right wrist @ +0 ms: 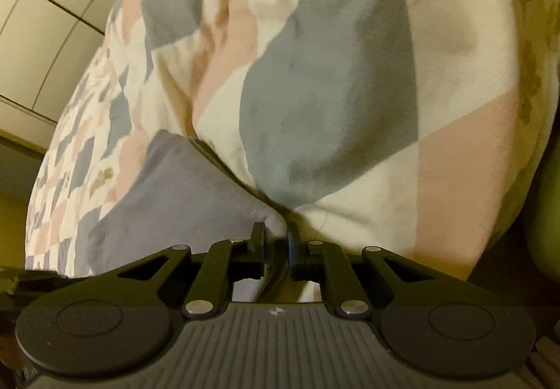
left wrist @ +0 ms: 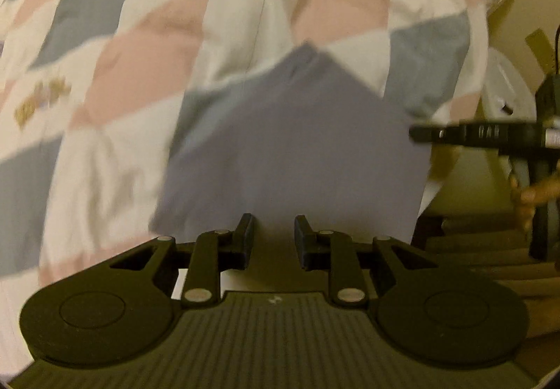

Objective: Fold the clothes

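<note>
Fold in progress on a grey-lilac garment (left wrist: 294, 140) spread over a patchwork quilt (left wrist: 140, 49) of cream, pink and grey diamonds. Left gripper (left wrist: 273, 237): jaws parted, nothing visibly pinched between them; the garment lies directly ahead of the fingertips, its far corner pointing away. Right gripper (right wrist: 276, 247): jaws drawn nearly together on a bunched edge of the same garment (right wrist: 168, 200), which trails off to the left of the claw; a fold of quilt (right wrist: 329, 102) bulges just beyond.

To do the step well, the right claw should probably carry only garment cloth, keeping the quilt out of the pinch, while the left closes on the near hem so both edges travel level.

Motion blur softens both views; the garment's type, its near hem under the left claw, and whether quilt fabric is also caught cannot be made out
</note>
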Available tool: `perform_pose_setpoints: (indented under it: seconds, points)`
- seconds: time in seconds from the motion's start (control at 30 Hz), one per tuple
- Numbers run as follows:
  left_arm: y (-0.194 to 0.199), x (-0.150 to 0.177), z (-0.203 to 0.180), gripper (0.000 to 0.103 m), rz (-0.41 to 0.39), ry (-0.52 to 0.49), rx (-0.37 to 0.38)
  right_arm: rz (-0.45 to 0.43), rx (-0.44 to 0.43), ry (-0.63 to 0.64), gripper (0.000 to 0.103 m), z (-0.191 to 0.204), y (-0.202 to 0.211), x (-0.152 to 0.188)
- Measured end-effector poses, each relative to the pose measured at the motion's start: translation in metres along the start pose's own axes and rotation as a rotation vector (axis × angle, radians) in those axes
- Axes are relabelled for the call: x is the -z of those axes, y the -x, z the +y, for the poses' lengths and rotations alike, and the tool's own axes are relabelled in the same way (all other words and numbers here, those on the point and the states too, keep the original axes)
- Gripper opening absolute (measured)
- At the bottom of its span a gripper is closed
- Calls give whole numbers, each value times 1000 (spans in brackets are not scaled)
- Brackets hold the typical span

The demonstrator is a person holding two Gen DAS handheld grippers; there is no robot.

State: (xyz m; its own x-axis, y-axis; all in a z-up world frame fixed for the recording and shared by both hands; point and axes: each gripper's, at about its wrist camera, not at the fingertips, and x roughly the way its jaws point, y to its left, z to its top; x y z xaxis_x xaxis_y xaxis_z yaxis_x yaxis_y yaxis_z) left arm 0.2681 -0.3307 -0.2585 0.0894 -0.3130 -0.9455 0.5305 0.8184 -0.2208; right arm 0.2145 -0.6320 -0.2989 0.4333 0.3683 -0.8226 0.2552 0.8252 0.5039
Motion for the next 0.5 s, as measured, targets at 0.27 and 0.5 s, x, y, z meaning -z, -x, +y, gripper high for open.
perform_pose_setpoints:
  seconds: [0.27, 0.5]
  points:
    - [-14, -6, -3, 21, -18, 2, -53, -89, 87, 176, 45, 39, 36, 2]
    - [-32, -11, -4, 21, -18, 3, -66, -5, 113, 341, 24, 57, 5, 15]
